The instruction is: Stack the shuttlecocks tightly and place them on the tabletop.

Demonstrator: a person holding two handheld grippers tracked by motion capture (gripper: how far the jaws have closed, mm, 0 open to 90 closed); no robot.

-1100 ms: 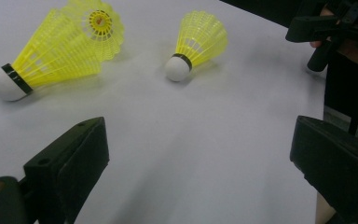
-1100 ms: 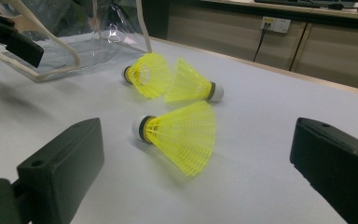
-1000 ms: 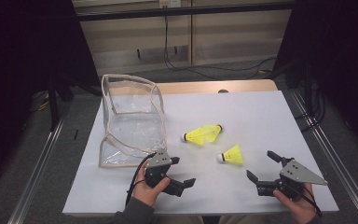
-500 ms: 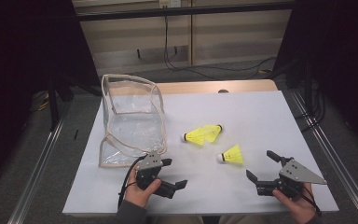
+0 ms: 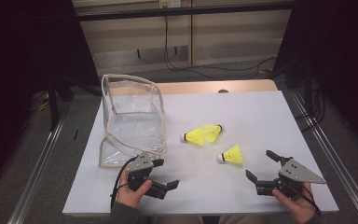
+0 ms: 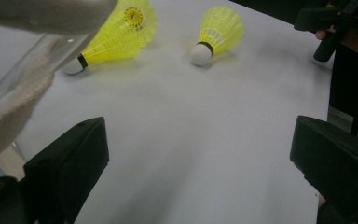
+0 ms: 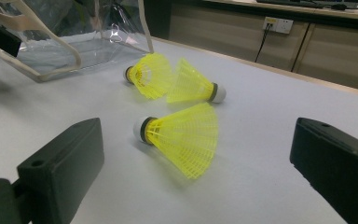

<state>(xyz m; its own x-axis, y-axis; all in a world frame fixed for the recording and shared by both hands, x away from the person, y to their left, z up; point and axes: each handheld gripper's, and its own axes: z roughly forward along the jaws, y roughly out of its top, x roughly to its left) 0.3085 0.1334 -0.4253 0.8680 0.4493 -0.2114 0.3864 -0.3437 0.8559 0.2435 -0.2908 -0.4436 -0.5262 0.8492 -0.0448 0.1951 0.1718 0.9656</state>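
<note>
two yellow shuttlecocks joined skirt to skirt (image 5: 203, 134) in the middle of the white table (image 5: 261, 116), corks pointing opposite ways, one skirt pushed into the other. a third shuttlecock (image 5: 230, 155) lying alone just beside that pair, nearer the person, white cork toward the left gripper's side. clear plastic bag (image 5: 131, 122) with a beige trim standing open at the left of the table, nothing visible inside through its walls, its lower corner just beside the left gripper (image 5: 161, 173). left gripper held low at the near edge, jaws spread wide with bare table between them, gripping nothing; bag trim crowding the left of its own view (image 6: 14, 112), both the pair (image 6: 114, 37) and the single shuttlecock (image 6: 216, 32) farther ahead with open table in between. right gripper (image 5: 261, 165) at the near right corner, jaws likewise spread apart and empty, aimed toward the single shuttlecock (image 7: 182, 135), which lies just ahead between the jaw tips with no obstacle before it; the joined pair (image 7: 175, 81) behind it and the bag (image 7: 74, 37) farther back. grippers well apart from each other. dark surroundings, cables on the floor beyond the table.
</note>
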